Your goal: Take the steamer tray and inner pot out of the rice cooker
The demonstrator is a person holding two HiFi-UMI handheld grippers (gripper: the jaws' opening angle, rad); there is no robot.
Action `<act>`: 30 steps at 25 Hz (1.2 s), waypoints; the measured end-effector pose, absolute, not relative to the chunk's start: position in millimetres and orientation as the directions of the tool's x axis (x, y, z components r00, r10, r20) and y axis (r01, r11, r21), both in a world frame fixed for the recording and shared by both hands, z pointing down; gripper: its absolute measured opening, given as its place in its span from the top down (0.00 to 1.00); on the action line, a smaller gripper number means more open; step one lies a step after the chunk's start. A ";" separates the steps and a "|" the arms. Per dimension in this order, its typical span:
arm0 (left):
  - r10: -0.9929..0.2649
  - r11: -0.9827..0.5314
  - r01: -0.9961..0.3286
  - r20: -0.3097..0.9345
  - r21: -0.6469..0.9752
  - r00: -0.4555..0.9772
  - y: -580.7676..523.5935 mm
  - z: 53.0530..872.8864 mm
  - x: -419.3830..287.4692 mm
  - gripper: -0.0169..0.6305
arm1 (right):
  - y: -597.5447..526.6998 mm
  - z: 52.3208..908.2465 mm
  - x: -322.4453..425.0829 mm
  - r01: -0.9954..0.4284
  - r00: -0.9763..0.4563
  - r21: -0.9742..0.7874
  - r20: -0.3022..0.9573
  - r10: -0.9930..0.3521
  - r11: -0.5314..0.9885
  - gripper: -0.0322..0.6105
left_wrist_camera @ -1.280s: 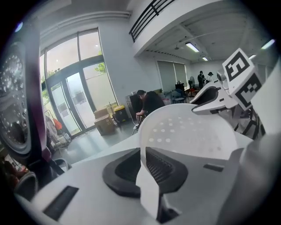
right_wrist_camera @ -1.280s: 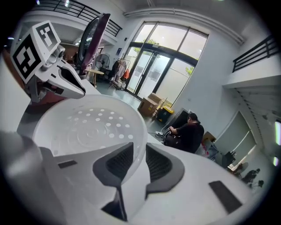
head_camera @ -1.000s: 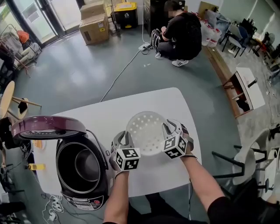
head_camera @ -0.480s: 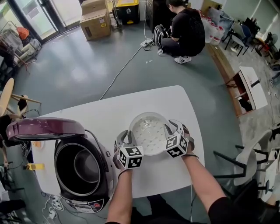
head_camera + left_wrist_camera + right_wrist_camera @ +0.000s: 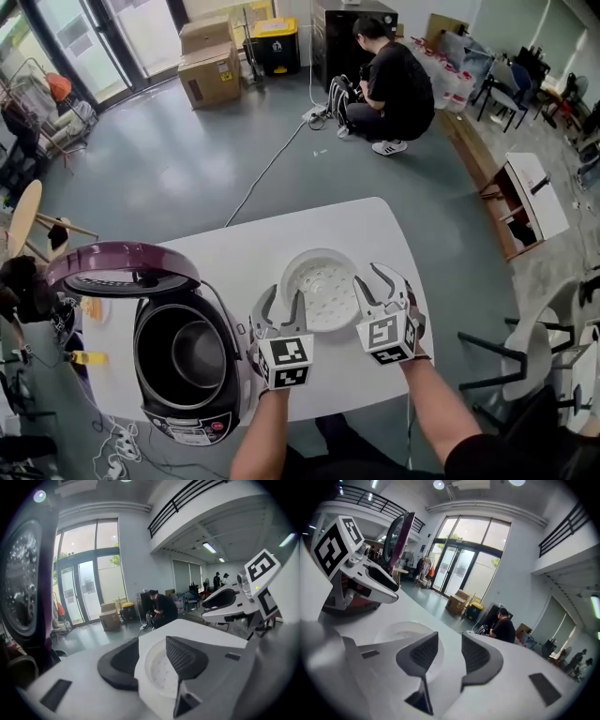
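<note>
**Table** (image 5: 281, 234): white, rounded corners. It carries every item below.

**Cooker** (image 5: 184, 424): stands at the table's left edge with its purple lid (image 5: 122, 267) swung upright, so the well is open from above.

**Pot** (image 5: 192, 349): seated deep in the cooker, not yet taken out. It is dark, smooth metal. It is likely the heaviest piece, rigid, with slick walls and a thin rim. The rim is the only place to take hold, and it looks best pinched on opposite sides with both grippers and drawn straight up. A one-sided pinch would probably tip it or slip.

**Tray** (image 5: 323, 286): already out, lying flat on the table right of the cooker, just ahead of both grippers. It is a shallow round dish of white perforated plastic. It is probably light and fairly stiff with some flex, and glossy enough to slide. The raised rim is the place to grip it.

**Left gripper** (image 5: 281, 302): its jaws have just been opening and stand spread. Nothing is pinched; the tray shows beyond the gap, untouched.

**Right gripper** (image 5: 372, 279): its jaws have also just been opening. They are parted with only bare table between them, and the tray lies off to their left.
</note>
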State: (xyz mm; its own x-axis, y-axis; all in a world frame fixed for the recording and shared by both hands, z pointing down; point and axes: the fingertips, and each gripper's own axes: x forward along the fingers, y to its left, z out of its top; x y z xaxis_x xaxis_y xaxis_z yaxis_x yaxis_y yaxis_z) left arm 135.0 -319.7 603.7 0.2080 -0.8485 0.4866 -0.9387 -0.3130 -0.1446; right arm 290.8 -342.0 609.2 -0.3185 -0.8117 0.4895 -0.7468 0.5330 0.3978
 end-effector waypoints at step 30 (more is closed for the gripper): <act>-0.888 -0.081 -0.981 0.460 -0.175 -0.009 -150.3 465.1 -122.3 0.63 | -184.8 447.5 63.2 -0.645 -0.640 0.281 0.308 -0.704 0.710 0.72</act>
State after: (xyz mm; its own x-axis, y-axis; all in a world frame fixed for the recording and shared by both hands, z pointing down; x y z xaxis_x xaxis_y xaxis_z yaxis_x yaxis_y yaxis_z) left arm -122.3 -150.3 465.1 -0.0089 -0.8880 0.4598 -0.9813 -0.0805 -0.1746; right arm 63.2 -184.8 447.5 -0.6400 -0.7038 0.3082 -0.6455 0.7101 0.2813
